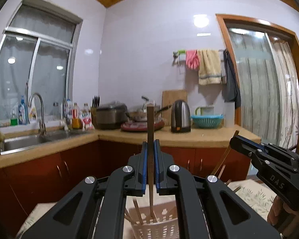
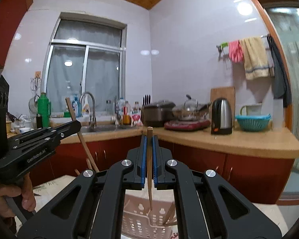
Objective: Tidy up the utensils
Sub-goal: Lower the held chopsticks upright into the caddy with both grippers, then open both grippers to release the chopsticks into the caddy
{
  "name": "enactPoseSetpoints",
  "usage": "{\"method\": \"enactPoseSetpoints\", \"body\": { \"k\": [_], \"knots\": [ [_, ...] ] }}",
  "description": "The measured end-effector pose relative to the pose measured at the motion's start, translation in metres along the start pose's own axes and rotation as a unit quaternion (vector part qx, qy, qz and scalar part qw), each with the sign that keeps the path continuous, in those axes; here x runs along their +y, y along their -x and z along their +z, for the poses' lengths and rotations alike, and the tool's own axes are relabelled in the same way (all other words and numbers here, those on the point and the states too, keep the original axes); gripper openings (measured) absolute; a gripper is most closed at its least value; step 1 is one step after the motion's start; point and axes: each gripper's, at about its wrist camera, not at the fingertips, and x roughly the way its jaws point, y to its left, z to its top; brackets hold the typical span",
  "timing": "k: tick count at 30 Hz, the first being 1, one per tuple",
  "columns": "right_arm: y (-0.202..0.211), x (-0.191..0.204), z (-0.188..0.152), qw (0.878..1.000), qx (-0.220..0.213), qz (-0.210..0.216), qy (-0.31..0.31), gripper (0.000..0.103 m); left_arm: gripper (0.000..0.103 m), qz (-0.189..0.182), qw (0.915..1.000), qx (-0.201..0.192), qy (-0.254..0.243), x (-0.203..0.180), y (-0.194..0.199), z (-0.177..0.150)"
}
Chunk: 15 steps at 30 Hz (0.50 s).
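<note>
My left gripper (image 1: 150, 145) is shut on a dark brown chopstick (image 1: 150, 131) held upright, its lower end inside a pink perforated utensil basket (image 1: 157, 229) that holds other chopsticks. My right gripper (image 2: 149, 139) is shut on a light wooden chopstick (image 2: 149, 181), upright, its tip hanging just above the same basket (image 2: 143, 223). Each gripper shows in the other's view: the right one (image 1: 232, 140) at right with its chopstick (image 1: 223, 159), the left one (image 2: 78, 124) at left with its chopstick (image 2: 83, 139).
The basket stands on a table with a leaf-patterned cloth (image 1: 255, 195). Behind is an L-shaped counter (image 2: 229, 141) with a sink (image 1: 24, 141), bottles, a cooker, a kettle (image 2: 222, 116) and a teal colander (image 2: 253, 122). Red cabinets are below. A glass door is at right.
</note>
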Motion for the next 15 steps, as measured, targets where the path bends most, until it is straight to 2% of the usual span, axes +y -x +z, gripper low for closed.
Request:
{"method": "enactPoseSetpoints", "body": {
  "k": [4,5,7,8,9,12,15],
  "knots": [
    [-0.016,0.001,-0.023,0.999,0.035,0.0,0.004,0.006,0.007,-0.001,0.9994,0.033,0.007,0.002,-0.017,-0.026],
    [-0.018,0.002,-0.027,0.999,0.039,-0.001,0.004,0.006,0.01,-0.001,0.9991,0.042,0.006,0.002,-0.019,-0.031],
    [-0.018,0.002,-0.035,0.999,0.049,0.0,0.0,0.013,0.028,0.0,0.9986,0.053,0.006,0.001,-0.021,-0.037],
    [-0.018,0.002,-0.036,0.999,0.048,-0.001,-0.002,0.025,0.045,0.002,0.9984,0.055,0.006,0.001,-0.02,-0.04],
    [-0.014,0.002,-0.037,0.999,0.045,-0.003,-0.006,0.033,0.057,0.004,0.9985,0.055,0.008,0.001,-0.016,-0.042],
    [-0.003,0.005,-0.033,0.999,0.039,-0.006,-0.006,0.034,0.069,0.005,0.9986,0.052,0.004,-0.001,-0.009,-0.04],
    [0.015,0.01,-0.028,1.0,0.029,-0.012,-0.003,0.04,0.073,0.007,0.9985,0.054,0.0,-0.002,0.001,-0.041]
  ]
}}
